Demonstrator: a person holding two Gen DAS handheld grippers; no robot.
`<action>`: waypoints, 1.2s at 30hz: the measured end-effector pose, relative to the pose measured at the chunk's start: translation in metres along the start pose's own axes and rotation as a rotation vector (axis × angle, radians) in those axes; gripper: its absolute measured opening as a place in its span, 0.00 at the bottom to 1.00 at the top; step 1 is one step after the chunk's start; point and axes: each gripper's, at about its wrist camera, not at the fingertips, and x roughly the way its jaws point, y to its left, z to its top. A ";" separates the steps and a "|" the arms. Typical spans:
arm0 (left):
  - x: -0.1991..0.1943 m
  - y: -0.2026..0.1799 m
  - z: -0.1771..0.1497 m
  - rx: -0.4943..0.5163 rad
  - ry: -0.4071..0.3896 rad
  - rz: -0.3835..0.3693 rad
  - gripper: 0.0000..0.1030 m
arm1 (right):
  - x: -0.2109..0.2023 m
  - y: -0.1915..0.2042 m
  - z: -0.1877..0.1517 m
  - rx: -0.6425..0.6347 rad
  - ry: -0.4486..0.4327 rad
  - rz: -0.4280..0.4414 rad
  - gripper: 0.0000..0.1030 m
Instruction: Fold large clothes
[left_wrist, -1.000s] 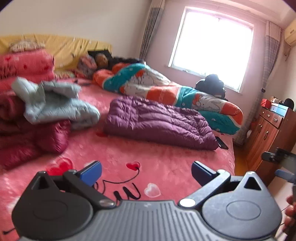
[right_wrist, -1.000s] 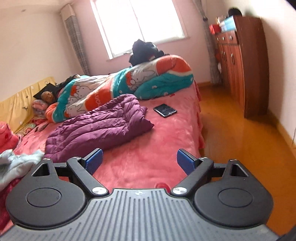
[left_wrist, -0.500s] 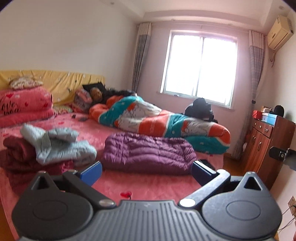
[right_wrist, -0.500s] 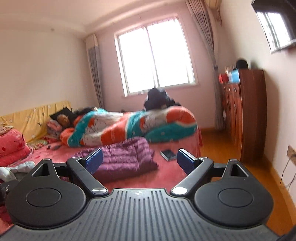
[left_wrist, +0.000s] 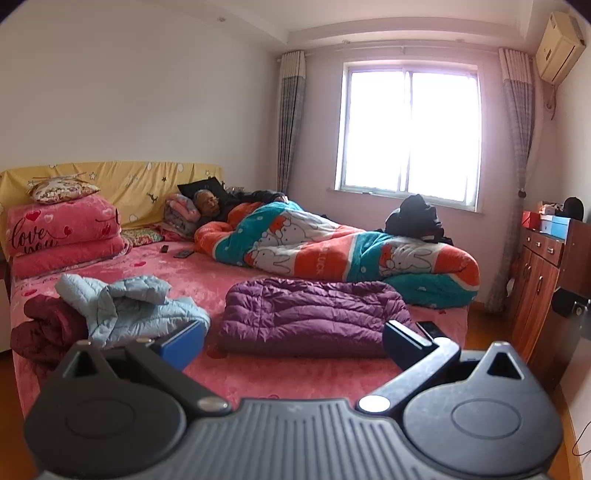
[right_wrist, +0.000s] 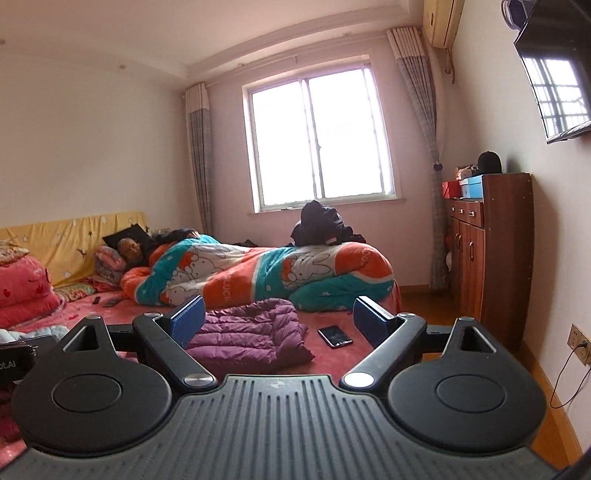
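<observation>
The bed (left_wrist: 258, 373) fills the scene, serving as my folding surface. On it a person lies far under a rabbit-print quilt (left_wrist: 332, 254) reading "LUCK". The purple down jacket (left_wrist: 314, 317) lies folded, near centre; a pale blue jacket (left_wrist: 136, 310) lies crumpled, left. A pink blanket (left_wrist: 62, 229) reads "love you". Left claw (left_wrist: 291, 341) and right claw (right_wrist: 279, 319) hang wide open, empty.

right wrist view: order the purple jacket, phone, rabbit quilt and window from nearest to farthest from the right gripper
From the right gripper:
1. Purple jacket, just ahead, left of centre; phone, on the bed to its right, is too close to call.
2. Rabbit quilt, behind both.
3. Window, on the far wall.
</observation>
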 end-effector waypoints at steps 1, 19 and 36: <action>0.001 0.000 -0.001 -0.001 0.005 0.001 0.99 | 0.001 0.002 -0.002 0.001 0.005 -0.001 1.00; 0.017 0.002 -0.022 0.019 0.072 0.014 0.99 | 0.015 0.013 -0.011 -0.017 0.065 -0.019 1.00; 0.028 0.005 -0.029 0.014 0.102 0.020 0.99 | 0.015 0.009 -0.008 -0.014 0.076 -0.007 1.00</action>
